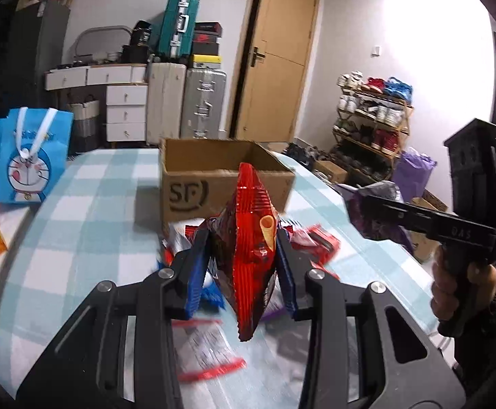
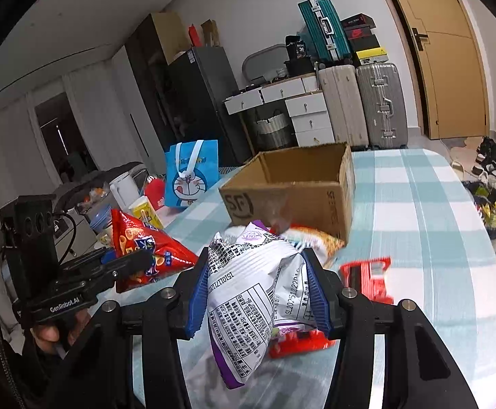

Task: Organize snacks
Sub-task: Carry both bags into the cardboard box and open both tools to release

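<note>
My left gripper is shut on a red snack bag, held edge-on above the checked table. The same red snack bag shows at the left of the right wrist view, clamped in the left gripper. My right gripper is shut on a white and purple snack bag that hangs between its blue pads. In the left wrist view the right gripper appears at the right with that purple bag. An open cardboard box, also the box, stands just beyond both bags.
Loose red packets and an orange-patterned packet lie on the blue-checked tablecloth near the box. A blue cartoon tote bag stands at the table's left. Suitcases, drawers and a shoe rack line the room behind.
</note>
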Tool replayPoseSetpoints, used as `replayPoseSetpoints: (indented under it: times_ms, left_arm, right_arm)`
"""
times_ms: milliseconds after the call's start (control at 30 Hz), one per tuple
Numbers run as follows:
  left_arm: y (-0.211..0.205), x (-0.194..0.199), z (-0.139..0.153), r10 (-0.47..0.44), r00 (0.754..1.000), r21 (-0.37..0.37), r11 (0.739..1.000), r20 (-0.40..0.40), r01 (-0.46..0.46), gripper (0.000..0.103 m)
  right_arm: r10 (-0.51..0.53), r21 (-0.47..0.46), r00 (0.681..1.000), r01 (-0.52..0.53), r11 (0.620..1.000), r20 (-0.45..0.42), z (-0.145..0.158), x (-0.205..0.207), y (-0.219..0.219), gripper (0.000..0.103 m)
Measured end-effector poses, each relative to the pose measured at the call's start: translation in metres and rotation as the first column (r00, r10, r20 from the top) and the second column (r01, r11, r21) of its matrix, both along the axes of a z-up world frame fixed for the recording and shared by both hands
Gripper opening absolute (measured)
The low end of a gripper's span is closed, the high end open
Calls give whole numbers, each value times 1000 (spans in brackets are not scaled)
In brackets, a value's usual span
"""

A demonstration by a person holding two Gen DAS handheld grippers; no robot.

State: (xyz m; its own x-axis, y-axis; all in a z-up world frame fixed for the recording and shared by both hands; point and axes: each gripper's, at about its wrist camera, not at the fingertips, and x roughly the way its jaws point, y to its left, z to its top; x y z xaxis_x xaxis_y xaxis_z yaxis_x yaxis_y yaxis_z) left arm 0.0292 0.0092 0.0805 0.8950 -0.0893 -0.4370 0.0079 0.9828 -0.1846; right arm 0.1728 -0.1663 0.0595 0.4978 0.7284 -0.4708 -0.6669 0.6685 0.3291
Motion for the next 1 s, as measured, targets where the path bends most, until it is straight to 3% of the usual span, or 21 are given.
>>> replayPoseSetpoints:
  times_ms: [367,600,1000]
  left_arm:
    - [21,54,26,53,999,3,999,6,-53,34]
    - [19,98,27,53,999,39,998,-5,-53,34]
    - [35,165,20,56,998,4,998,-26,-56,34]
  right_arm:
    - [-17,29,1000,16,999,17,25,48,13,51]
    - [-23,42,1000,22,999,7,29,75,21,51]
    - [-36,32,999,37,999,-22,29,120,45,51]
